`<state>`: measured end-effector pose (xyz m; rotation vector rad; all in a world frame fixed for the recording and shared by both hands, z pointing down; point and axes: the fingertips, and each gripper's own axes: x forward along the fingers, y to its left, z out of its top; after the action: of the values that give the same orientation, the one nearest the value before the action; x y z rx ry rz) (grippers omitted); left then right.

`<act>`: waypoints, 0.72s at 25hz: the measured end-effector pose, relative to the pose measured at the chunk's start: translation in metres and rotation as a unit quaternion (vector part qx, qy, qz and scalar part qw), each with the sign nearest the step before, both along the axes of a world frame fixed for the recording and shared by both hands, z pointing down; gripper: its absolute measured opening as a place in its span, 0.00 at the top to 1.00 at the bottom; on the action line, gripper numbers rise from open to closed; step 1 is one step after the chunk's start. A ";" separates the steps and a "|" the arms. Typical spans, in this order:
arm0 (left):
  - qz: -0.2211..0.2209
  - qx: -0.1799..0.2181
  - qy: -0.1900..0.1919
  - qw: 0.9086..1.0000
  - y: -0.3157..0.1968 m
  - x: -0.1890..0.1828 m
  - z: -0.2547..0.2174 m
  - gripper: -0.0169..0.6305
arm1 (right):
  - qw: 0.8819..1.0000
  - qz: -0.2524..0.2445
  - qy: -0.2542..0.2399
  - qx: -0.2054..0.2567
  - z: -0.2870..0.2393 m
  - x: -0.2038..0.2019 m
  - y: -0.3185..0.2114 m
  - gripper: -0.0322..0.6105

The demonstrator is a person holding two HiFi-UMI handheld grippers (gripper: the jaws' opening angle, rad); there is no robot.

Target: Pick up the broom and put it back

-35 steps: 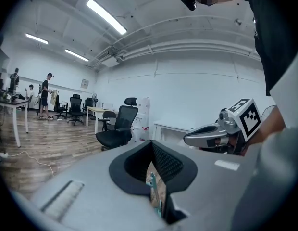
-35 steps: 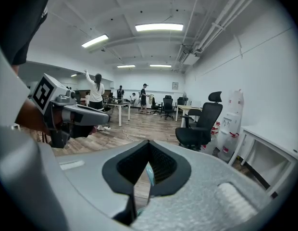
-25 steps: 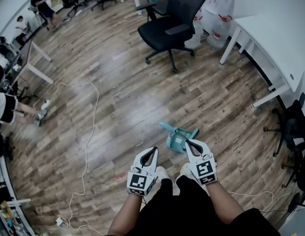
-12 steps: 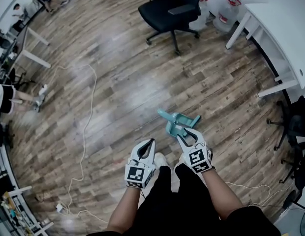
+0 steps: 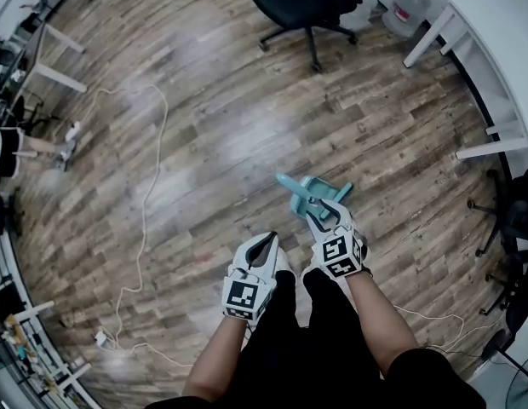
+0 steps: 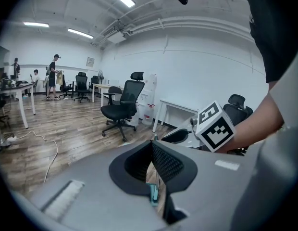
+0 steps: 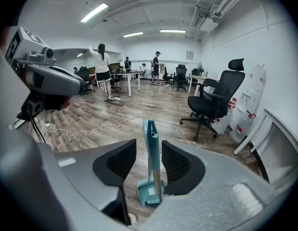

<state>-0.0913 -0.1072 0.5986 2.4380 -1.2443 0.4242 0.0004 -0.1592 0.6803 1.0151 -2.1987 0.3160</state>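
The left gripper (image 6: pixel 152 148) had its jaws pressed together with nothing between them; through the slit below the tips a sliver of teal showed. The right gripper (image 7: pixel 149 142) was spread wide, its jaws having just been opening, and the broom (image 7: pixel 152 165) stood in the gap, neither pad pressing on it.

The broom was teal, with a flat handle that ended in a loop at the top. Lower down, a thin grey rod and a tan shaft ran side by side. It stood upright on the wood floor (image 7: pixel 115 112), just ahead of the person's feet. At its foot sat a teal pan (image 7: pixel 148 192) with a pale label on it. I could not tell whether the pan held anything.

A white cable (image 7: pixel 98 125) snaked over the floor to the left. Farther off, to the right, stood a black chair (image 7: pixel 214 102). Beyond it, large jugs (image 7: pixel 245 112) with red labels leaned by the wall, their contents not discernible.
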 end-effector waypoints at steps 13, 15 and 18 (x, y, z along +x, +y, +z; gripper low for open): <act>-0.026 -0.028 -0.017 0.999 0.013 -0.018 0.021 0.95 | 1.000 -0.011 0.006 -0.015 0.028 -0.002 -0.014 0.71; -0.023 -0.028 -0.019 0.999 0.012 -0.017 0.022 0.95 | 1.000 -0.010 0.006 -0.014 0.029 -0.004 -0.015 0.73; -0.020 -0.029 -0.019 0.999 0.011 -0.014 0.023 0.95 | 1.000 -0.011 0.012 -0.007 0.029 -0.005 -0.016 0.80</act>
<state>-0.1058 -0.0958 0.6215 2.3621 -1.2774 0.4913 -0.0046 -0.1751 0.7098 0.9812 -2.1808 0.3075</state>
